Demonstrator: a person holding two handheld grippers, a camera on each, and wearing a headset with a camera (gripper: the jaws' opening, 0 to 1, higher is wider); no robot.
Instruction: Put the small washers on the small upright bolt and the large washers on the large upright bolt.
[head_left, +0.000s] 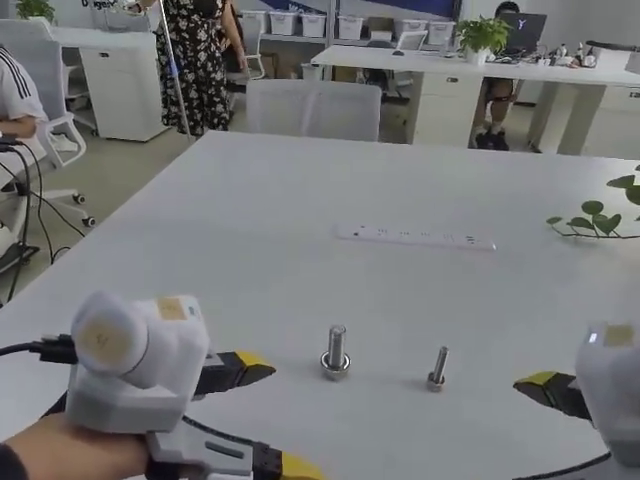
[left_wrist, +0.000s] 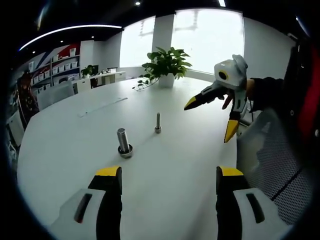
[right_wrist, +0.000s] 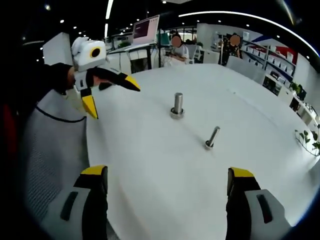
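I have both bolts standing on the white desk (head_left: 300, 220), each with its long axis vertical, head down on the surface and shank pointing straight up. The large upright bolt (head_left: 336, 352) is the thicker one, with a wider ring at its base; I cannot tell whether that is its head or a washer. The small upright bolt (head_left: 438, 368) stands just beside it, to the right in the head view.

The bolts sit between my two tools and are touched by neither. The left gripper (left_wrist: 169, 172) has its yellow-tipped fingers (left_wrist: 108, 172) spread wide with nothing between them. The large bolt is ahead of it and nearer to its left finger, and the small one is farther off. The right gripper (right_wrist: 167, 172) is also wide open and holds nothing. The small bolt is the nearer one ahead of it, and the large one lies beyond.

Farther back on the desk lies a white power strip (head_left: 415, 238), with a leafy sprig (head_left: 598, 216) at the right edge.
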